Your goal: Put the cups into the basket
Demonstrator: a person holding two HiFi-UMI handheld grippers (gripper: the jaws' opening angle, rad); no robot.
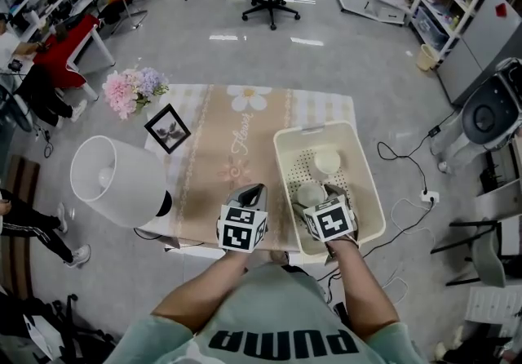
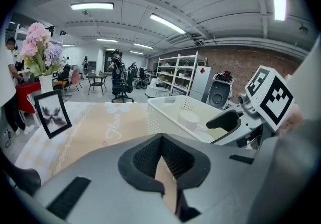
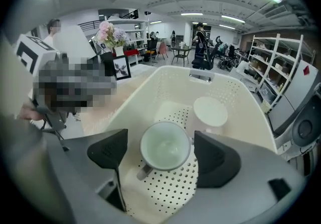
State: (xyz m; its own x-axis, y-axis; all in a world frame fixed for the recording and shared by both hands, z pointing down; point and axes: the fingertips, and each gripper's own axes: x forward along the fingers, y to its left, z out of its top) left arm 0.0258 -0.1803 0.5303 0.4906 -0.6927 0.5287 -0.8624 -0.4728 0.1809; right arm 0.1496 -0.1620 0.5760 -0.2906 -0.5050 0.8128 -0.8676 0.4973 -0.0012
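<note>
We find the right tool (image 3: 161, 153) inside the basket (image 3: 145, 92), jaws spread wide, gripping nothing. A cup (image 3: 165, 142) stands between them, a second cup (image 3: 210, 112) just beyond. Left tool (image 2: 161, 162) — jaws closed together, empty, above the table (image 2: 95, 127).

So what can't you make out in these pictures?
Head view: the right gripper covers part of the near cup.
Right gripper view: the far cup shows only a flat white top, so upright or upside down is unclear.
Head view: the framed picture is too small to read.
Head view: the lampshade hides the table's near left corner.
</note>
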